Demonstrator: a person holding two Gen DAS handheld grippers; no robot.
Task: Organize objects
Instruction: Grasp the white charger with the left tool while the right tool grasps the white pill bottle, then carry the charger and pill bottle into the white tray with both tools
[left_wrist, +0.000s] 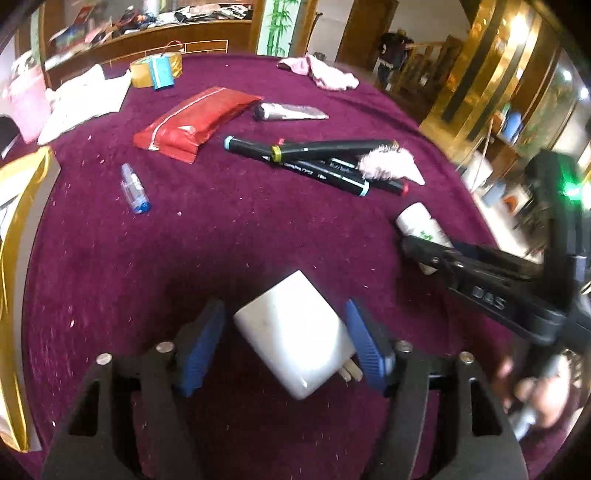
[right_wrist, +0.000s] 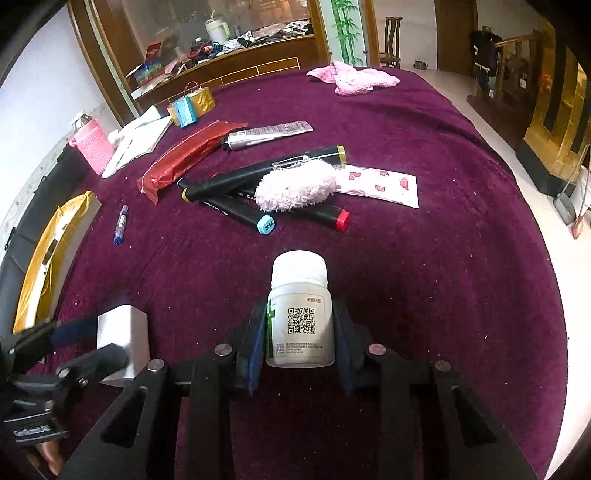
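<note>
A white charger block (left_wrist: 295, 332) with its prongs showing sits on the purple tablecloth (left_wrist: 221, 251) between the blue pads of my left gripper (left_wrist: 284, 310). The left pad stands clear of it and the right pad is just beside its prong end, so this gripper is open. The right wrist view shows the same charger (right_wrist: 123, 336) at lower left. My right gripper (right_wrist: 300, 314) is shut on a white pill bottle (right_wrist: 299, 295) with a QR label, cap pointing away. That bottle (left_wrist: 417, 221) also appears at the right of the left wrist view.
Further back lie black markers (right_wrist: 229, 184), a fluffy pink item (right_wrist: 295, 188), a heart-patterned packet (right_wrist: 380, 184), a red pouch (right_wrist: 184, 158), a silver tube (right_wrist: 266, 133) and a small blue-capped vial (left_wrist: 135, 188). A yellow-lined box (right_wrist: 48, 254) sits at the left edge; tape (left_wrist: 144, 72) and a pink cloth (right_wrist: 351, 79) lie at the back.
</note>
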